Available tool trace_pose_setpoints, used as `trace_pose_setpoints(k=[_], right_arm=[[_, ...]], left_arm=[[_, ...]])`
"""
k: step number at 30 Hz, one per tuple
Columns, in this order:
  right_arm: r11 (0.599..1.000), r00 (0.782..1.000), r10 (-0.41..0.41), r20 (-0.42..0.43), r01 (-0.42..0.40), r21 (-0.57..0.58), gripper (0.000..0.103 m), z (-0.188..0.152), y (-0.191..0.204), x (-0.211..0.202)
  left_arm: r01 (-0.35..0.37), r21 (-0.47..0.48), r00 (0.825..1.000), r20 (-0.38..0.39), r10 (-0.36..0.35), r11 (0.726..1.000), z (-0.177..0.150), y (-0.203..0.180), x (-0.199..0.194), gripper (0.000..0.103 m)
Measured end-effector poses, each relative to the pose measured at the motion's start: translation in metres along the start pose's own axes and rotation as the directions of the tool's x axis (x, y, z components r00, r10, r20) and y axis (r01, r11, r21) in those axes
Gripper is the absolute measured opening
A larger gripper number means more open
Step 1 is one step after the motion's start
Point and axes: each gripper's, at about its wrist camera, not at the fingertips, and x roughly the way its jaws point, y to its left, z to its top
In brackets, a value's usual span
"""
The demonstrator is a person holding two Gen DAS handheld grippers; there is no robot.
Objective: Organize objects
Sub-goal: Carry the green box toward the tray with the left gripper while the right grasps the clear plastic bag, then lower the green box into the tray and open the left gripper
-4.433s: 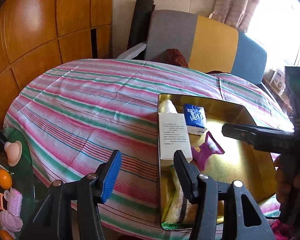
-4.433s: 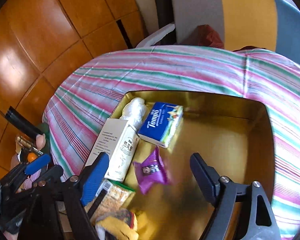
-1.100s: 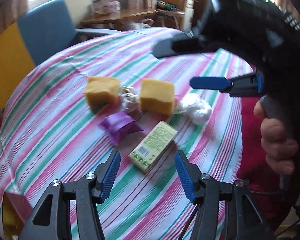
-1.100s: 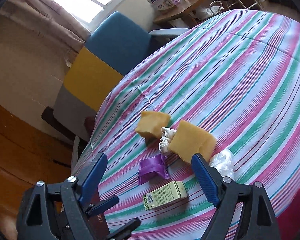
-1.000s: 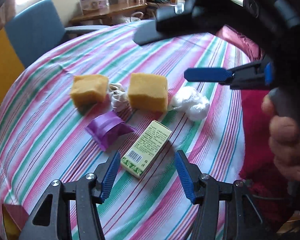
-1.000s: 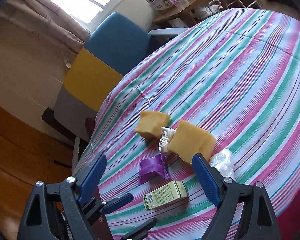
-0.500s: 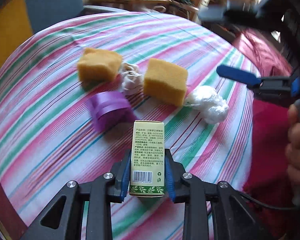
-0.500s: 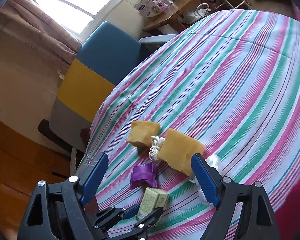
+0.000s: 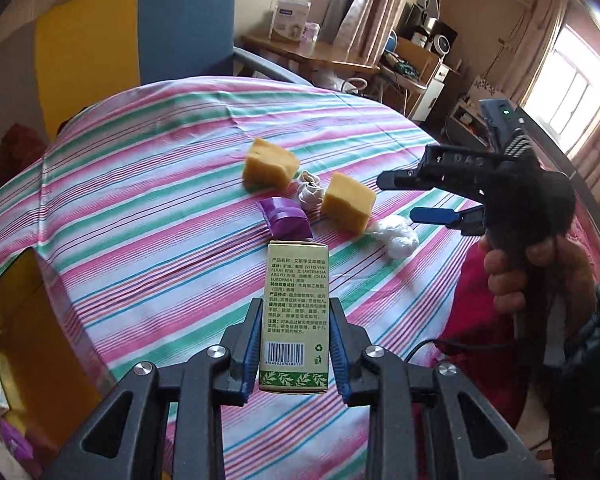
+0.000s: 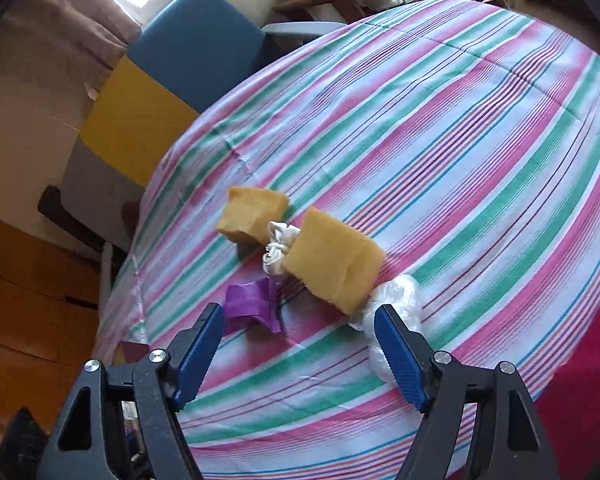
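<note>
My left gripper point(image 9: 295, 344) is shut on a green and cream box point(image 9: 295, 312) with a barcode, held above the striped tablecloth. Beyond it lie a purple packet point(image 9: 286, 219), two yellow sponges point(image 9: 269, 165) point(image 9: 349, 201), a small white cloth knot point(image 9: 310, 192) and a crumpled white plastic wad point(image 9: 396, 236). My right gripper point(image 10: 298, 328) is open and empty, low over the near sponge point(image 10: 334, 256), with the purple packet point(image 10: 252, 302) by its left finger and the plastic wad point(image 10: 400, 300) by its right finger. It also shows in the left wrist view point(image 9: 416, 196).
A gold tin tray point(image 9: 28, 320) with a blue packet and a purple packet sits at the left edge of the table. A blue, yellow and grey chair point(image 9: 140, 32) stands behind the table point(image 10: 460, 128). A desk with clutter point(image 9: 320, 52) is farther back.
My left gripper closed on the green box and lifted it off the cloth. My right gripper moved down closer to the sponges and plastic wad.
</note>
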Motion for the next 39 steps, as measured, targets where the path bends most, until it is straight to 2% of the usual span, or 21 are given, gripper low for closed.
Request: trace_pose_setpoints(k=[3,7,10,13,14,15,17,19,23,26,29,31,35,39], right_arm=[[0.985,0.990,-0.129,-0.051,0.123,-0.118,0.079,0.008,0.004,0.001],[0.931,0.947,-0.297,-0.126,0.258,-0.258,0.078,0.012,0.004,0.024],[0.893,0.909,-0.384,-0.163,0.322,-0.313,0.072,0.013,0.001,0.043],[0.871,0.878,-0.431,-0.207,0.345,-0.350,0.054,0.011,-0.001,0.065],[0.867,0.866,-0.441,-0.235,0.344,-0.359,0.038,0.008,-0.004,0.072],[0.868,0.859,-0.447,-0.251,0.348,-0.355,0.038,0.008,-0.007,0.076],[0.869,0.875,-0.433,-0.218,0.341,-0.358,0.037,0.009,-0.007,0.068],[0.882,0.879,-0.416,-0.232,0.327,-0.340,0.037,0.009,-0.014,0.066],[0.888,0.886,-0.404,-0.228,0.320,-0.331,0.037,0.010,-0.019,0.063],[0.887,0.886,-0.406,-0.226,0.321,-0.332,0.037,0.010,-0.022,0.062],[0.889,0.889,-0.399,-0.225,0.315,-0.332,0.037,0.011,-0.025,0.060],[0.889,0.890,-0.396,-0.227,0.310,-0.336,0.037,0.011,-0.027,0.059],[0.892,0.892,-0.389,-0.229,0.302,-0.337,0.037,0.012,-0.031,0.057],[0.894,0.895,-0.381,-0.232,0.292,-0.340,0.037,0.014,-0.037,0.054]], left_arm=[[0.003,-0.015,1.000,0.020,-0.003,1.000,-0.007,0.004,-0.013,0.030],[0.014,-0.048,0.999,0.040,-0.012,0.999,-0.013,0.011,-0.026,0.030],[0.016,-0.080,0.998,0.056,-0.011,0.997,-0.019,0.020,-0.039,0.030],[0.003,-0.131,0.997,0.080,0.008,0.991,-0.025,0.039,-0.058,0.030],[-0.008,-0.153,0.995,0.097,0.023,0.988,-0.027,0.049,-0.067,0.030],[-0.018,-0.172,0.993,0.110,0.037,0.985,-0.028,0.058,-0.075,0.030],[-0.048,-0.237,0.987,0.136,0.082,0.970,-0.033,0.086,-0.095,0.030],[-0.091,-0.325,0.979,0.144,0.144,0.941,-0.042,0.124,-0.115,0.030],[-0.184,-0.478,0.954,0.123,0.274,0.859,-0.070,0.194,-0.147,0.030],[-0.209,-0.562,0.946,0.091,0.311,0.800,-0.090,0.233,-0.157,0.030],[-0.209,-0.596,0.952,0.059,0.301,0.775,-0.098,0.250,-0.151,0.030],[-0.197,-0.596,0.958,0.050,0.282,0.778,-0.095,0.250,-0.138,0.030],[-0.152,-0.628,0.976,0.024,0.215,0.763,-0.085,0.257,-0.106,0.030],[-0.152,-0.664,0.983,-0.020,0.185,0.732,-0.076,0.266,-0.077,0.030]])
